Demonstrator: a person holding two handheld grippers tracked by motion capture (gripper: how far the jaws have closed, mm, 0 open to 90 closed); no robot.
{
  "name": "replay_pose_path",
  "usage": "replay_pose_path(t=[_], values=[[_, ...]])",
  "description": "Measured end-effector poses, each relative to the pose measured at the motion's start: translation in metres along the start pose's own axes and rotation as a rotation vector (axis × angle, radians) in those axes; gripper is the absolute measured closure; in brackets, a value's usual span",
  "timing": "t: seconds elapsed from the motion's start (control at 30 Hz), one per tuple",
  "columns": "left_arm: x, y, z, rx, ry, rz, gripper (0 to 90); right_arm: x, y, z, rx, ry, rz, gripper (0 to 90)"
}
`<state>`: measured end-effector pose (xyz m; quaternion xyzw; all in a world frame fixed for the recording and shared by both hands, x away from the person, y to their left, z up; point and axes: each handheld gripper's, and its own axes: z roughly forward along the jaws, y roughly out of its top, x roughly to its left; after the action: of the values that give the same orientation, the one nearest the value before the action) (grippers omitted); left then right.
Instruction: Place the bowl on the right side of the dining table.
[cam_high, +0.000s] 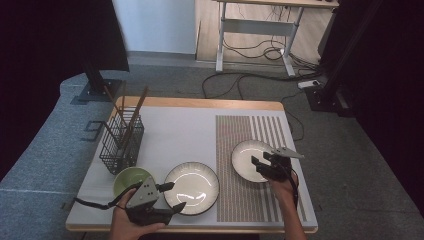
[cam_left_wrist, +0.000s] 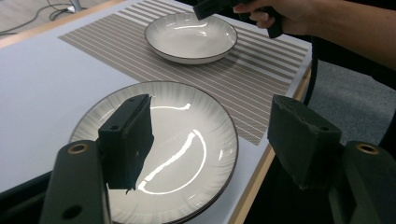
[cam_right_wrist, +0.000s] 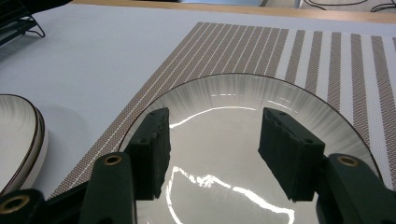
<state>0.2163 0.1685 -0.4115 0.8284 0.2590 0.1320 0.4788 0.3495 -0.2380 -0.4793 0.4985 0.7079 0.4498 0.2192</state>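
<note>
My left gripper (cam_high: 172, 196) hung open over the near rim of the larger plate (cam_high: 192, 187) by the counter's (cam_high: 170, 130) near edge, nothing between its jaws. My right gripper (cam_high: 261, 164) was open too, jaws spread above the smaller plate (cam_high: 246, 156) on the striped mat (cam_high: 250, 200) toward the right edge, not touching it.

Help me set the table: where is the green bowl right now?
In the high view the green bowl sits near the table's front left, just in front of the wire utensil basket and left of the large plate, with the left gripper close beside it.
</note>
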Motion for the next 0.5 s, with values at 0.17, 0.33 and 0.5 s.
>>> replay_pose_path(t=[0.17, 0.33, 0.5], values=[[0.006, 0.001, -0.007, -0.007, 0.018, -0.005, 31.2, 0.003, 0.0, 0.001, 0.002, 0.005, -0.011, 43.2], [0.016, -0.001, -0.012, -0.007, 0.029, -0.025, 31.4, 0.003, 0.0, 0.001, 0.003, 0.007, -0.017, 43.2], [0.024, -0.001, -0.016, -0.012, 0.046, -0.034, 31.8, 0.003, -0.001, 0.002, 0.011, 0.005, -0.02, 43.1]])
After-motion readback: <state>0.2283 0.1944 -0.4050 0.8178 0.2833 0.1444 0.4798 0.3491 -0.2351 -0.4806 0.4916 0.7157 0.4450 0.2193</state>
